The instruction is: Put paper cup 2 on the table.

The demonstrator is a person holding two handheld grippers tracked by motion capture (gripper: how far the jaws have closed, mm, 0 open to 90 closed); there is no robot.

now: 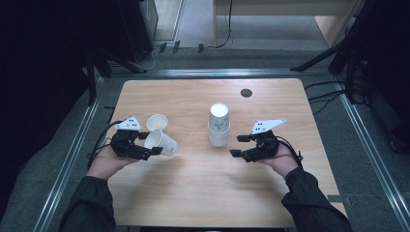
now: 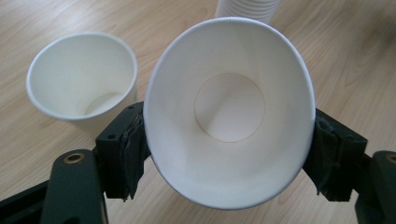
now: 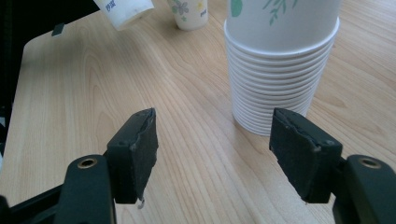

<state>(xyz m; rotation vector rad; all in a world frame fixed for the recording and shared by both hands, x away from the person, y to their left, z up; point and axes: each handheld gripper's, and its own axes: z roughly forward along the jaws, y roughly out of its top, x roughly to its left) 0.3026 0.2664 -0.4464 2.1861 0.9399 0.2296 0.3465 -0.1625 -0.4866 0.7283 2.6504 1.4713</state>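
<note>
My left gripper [image 1: 155, 143] is shut on a white paper cup [image 1: 162, 141], held tilted above the table with its mouth facing the gripper's camera; the jaws press its rim into an oval [image 2: 229, 112]. A second white cup [image 1: 157, 123] stands upright on the table just behind it, also seen beside the held one [image 2: 81, 77]. An upside-down stack of paper cups [image 1: 219, 125] with a green leaf print stands mid-table. My right gripper [image 1: 240, 145] is open, a short way right of the stack [image 3: 280, 60], nothing between its pads [image 3: 140, 149].
The wooden table [image 1: 212, 193] has a dark round grommet [image 1: 246, 93] near its far edge. Bare wood lies in front of both grippers toward the near edge. Metal rails and dark equipment surround the table on the floor.
</note>
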